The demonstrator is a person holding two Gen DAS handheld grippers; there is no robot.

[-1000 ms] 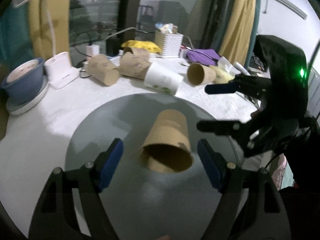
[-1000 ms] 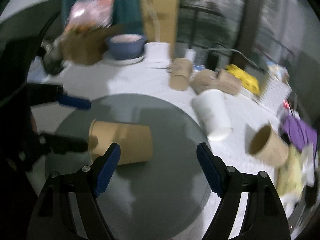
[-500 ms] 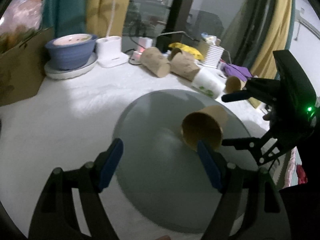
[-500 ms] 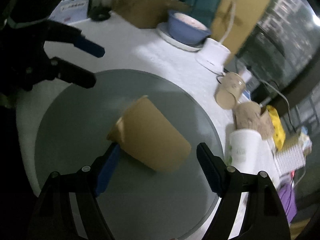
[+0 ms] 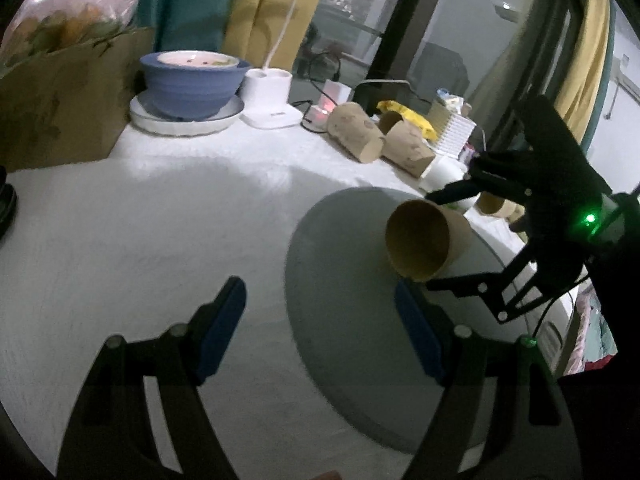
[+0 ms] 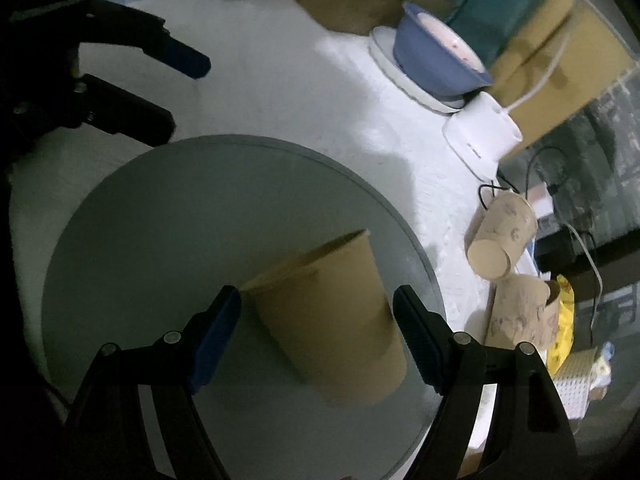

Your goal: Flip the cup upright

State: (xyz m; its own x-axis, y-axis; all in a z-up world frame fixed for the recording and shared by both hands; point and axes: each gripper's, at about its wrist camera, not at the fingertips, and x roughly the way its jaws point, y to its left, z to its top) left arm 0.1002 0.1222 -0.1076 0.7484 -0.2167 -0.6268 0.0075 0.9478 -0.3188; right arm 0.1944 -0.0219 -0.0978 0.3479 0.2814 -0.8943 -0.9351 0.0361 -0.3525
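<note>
A plain brown paper cup (image 6: 332, 320) lies on its side on the round grey mat (image 6: 168, 216); its open mouth (image 5: 418, 240) faces the left wrist camera. My right gripper (image 6: 316, 336) is open with a finger on each side of the cup, not visibly pressing it; it shows in the left wrist view (image 5: 444, 240) straddling the cup. My left gripper (image 5: 320, 328) is open and empty, low over the white table left of the mat; it shows in the right wrist view (image 6: 176, 92) at the upper left.
Patterned paper cups (image 6: 500, 244) and a white cup (image 5: 444, 172) lie on their sides beyond the mat. A blue bowl on a white plate (image 5: 192, 84), a white lamp base (image 5: 268, 96), a cardboard box (image 5: 52, 100) and a white basket (image 5: 454, 132) stand at the back.
My left gripper has drawn back to the left, off the cup. My right gripper has closed in so that its open fingers sit around the cup, which has turned on the mat.
</note>
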